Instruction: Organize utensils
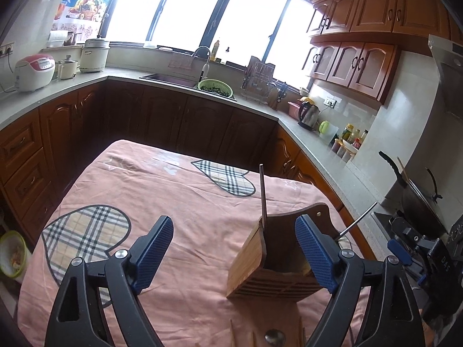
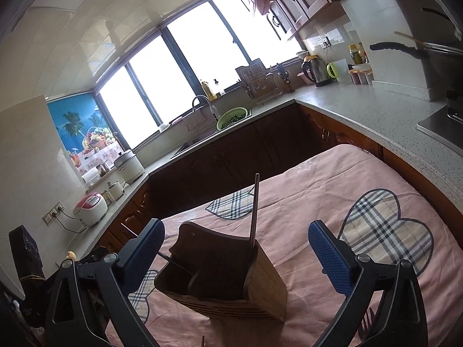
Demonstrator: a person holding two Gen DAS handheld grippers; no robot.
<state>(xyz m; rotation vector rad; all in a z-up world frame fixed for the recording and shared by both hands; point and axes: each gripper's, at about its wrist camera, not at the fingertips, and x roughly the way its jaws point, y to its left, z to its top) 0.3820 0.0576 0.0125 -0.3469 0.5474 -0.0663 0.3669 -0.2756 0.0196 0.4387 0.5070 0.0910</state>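
Note:
A wooden utensil holder (image 1: 277, 263) stands on the pink tablecloth (image 1: 179, 202); it also shows in the right wrist view (image 2: 228, 277). A dark chopstick (image 1: 263, 193) stands upright in it, and a thin metal utensil handle (image 1: 358, 219) leans out of its right side. The chopstick (image 2: 254, 208) and the leaning handle (image 2: 170, 260) show in the right wrist view too. My left gripper (image 1: 234, 248) is open and empty, just left of and above the holder. My right gripper (image 2: 235, 254) is open and empty, straddling the holder from above. A spoon bowl (image 1: 275, 337) and wooden sticks (image 1: 231, 332) lie at the near table edge.
Kitchen counters (image 1: 121, 75) wrap around the table, with a sink (image 1: 170, 79), green colander (image 1: 215, 88), kettle (image 1: 308, 114), rice cookers (image 1: 34, 72) and a stove with a pan (image 1: 416, 202) to the right. A fork tip (image 2: 367, 324) lies at the near right.

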